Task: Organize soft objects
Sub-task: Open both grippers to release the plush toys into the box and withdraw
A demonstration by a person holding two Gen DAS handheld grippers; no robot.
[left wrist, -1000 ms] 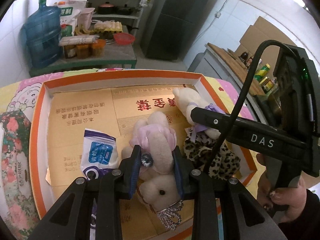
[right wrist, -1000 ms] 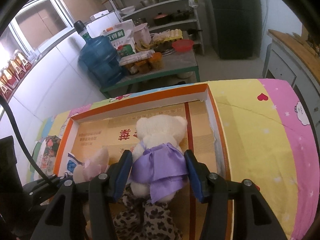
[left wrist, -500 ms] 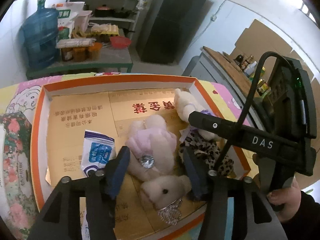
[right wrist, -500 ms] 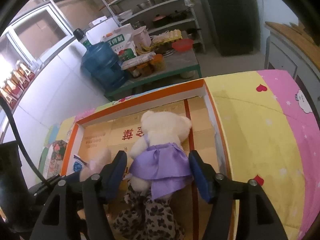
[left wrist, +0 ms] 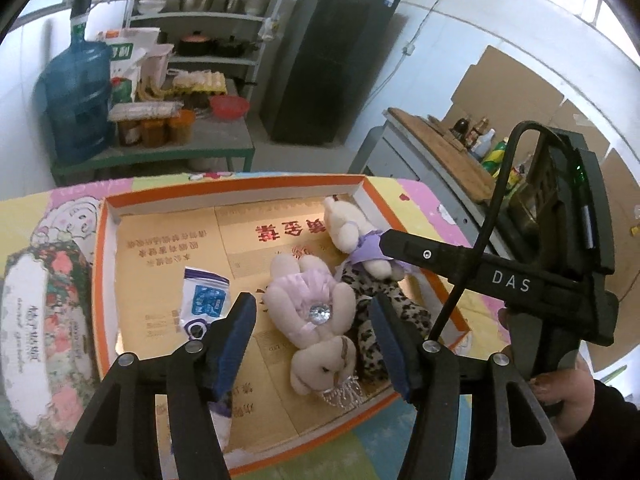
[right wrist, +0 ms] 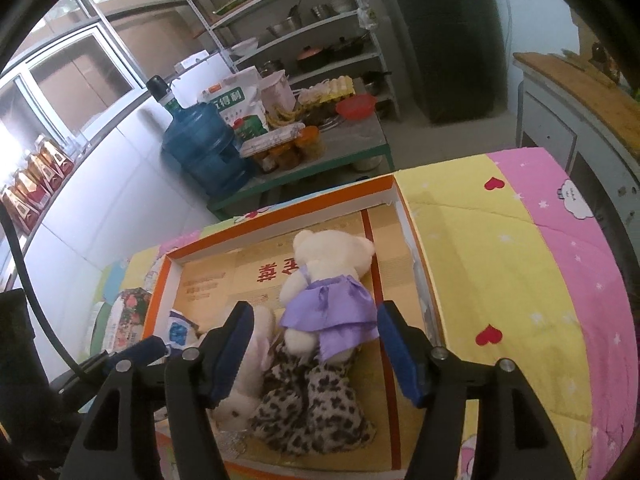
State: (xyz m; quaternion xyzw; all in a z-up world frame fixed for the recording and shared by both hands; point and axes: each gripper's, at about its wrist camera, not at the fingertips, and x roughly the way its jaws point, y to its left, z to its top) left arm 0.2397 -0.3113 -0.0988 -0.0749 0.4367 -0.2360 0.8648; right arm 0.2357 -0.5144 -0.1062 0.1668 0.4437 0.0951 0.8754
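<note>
A pink-dressed plush bear (left wrist: 304, 296) lies in the orange-rimmed cardboard tray (left wrist: 240, 184). My left gripper (left wrist: 312, 312) hovers just above the bear, its jaws opening and its pads clear of the bear. A cream bear in a purple dress (right wrist: 328, 268) lies face down near the tray's right wall, partly on a leopard-print soft toy (right wrist: 312, 408). My right gripper (right wrist: 314, 316) is open above the purple dress without touching it. A blue and white packet (left wrist: 204, 300) lies to the left of the pink bear.
A floral box (left wrist: 40, 320) sits left of the tray. The tray rests on a yellow and pink cartoon cloth (right wrist: 520, 280). Behind stand a low table with a water jug (left wrist: 76, 96), jars and shelves, and a black fridge (left wrist: 332, 60).
The left gripper let go of the pink bear and both grippers opened wider. Both have lifted and drawn back from the toys, which stay in the tray.
</note>
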